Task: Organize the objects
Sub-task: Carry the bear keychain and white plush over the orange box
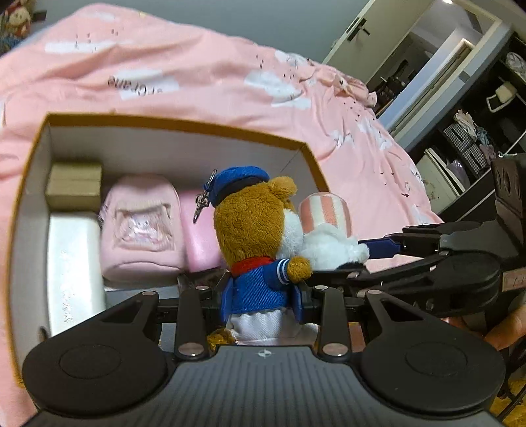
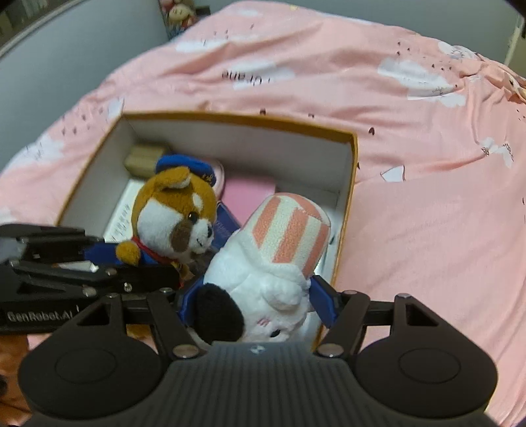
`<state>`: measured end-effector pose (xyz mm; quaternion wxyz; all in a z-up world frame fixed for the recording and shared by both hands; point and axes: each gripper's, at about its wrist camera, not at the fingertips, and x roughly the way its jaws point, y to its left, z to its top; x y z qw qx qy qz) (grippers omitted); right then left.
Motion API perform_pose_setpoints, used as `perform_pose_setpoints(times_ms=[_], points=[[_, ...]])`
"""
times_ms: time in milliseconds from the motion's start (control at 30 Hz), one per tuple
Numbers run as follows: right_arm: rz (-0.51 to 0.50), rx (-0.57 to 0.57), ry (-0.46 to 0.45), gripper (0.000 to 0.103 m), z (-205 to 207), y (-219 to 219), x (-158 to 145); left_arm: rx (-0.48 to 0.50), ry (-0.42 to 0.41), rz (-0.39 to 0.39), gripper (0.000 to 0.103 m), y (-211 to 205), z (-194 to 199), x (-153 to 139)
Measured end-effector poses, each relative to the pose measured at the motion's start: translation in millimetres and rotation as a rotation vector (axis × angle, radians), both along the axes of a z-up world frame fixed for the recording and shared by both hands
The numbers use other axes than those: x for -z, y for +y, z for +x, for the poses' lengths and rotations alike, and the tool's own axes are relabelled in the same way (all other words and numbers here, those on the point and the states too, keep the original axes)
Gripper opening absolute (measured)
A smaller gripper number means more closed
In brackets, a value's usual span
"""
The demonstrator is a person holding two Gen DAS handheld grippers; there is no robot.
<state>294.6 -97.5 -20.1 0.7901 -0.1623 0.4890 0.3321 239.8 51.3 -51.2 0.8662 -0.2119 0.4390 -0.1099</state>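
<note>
- A brown plush dog (image 1: 254, 243) in a blue sailor cap and jacket sits clenched at the waist between the blue fingers of the left tongs (image 1: 261, 297), its back to the left wrist camera and a metal clasp hanging from the cap.
- From the right wrist view, the right tongs (image 2: 256, 295) are closed around a white plush toy (image 2: 263, 282) with a black ear and a pink-and-white striped hat, held tilted over the near right corner of the box.
- The two toys press together, the dog's paw touching the white plush, both held above the open cardboard box (image 1: 174, 123) with its orange rim and white inner walls.
- Inside the box lie a pale pink pouch (image 1: 141, 230) printed with a cartoon figure, a pink block (image 1: 200, 236) just beside it, a small tan box (image 1: 74, 189) in the far left corner and a white case (image 1: 74, 269) along the left wall.
- The box rests on a bed covered by a pink quilt (image 2: 427, 213) with white cloud prints.
- Beyond the bed, the left wrist view shows an open door (image 1: 358, 29) and dark shelves (image 1: 476, 131) holding assorted items.
</note>
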Motion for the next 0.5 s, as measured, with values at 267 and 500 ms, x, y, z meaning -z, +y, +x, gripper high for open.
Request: perform_pose_setpoints(times_ms=[267, 500], points=[[-0.088, -0.097, 0.038, 0.072, 5.7, 9.6, 15.9, -0.022, 0.083, -0.065, 0.039, 10.0, 16.9, 17.2], [-0.079, -0.109, 0.008, 0.073, 3.9, 6.6, 7.3, -0.001, 0.129, -0.065, 0.040, 5.3, 28.1, 19.0]])
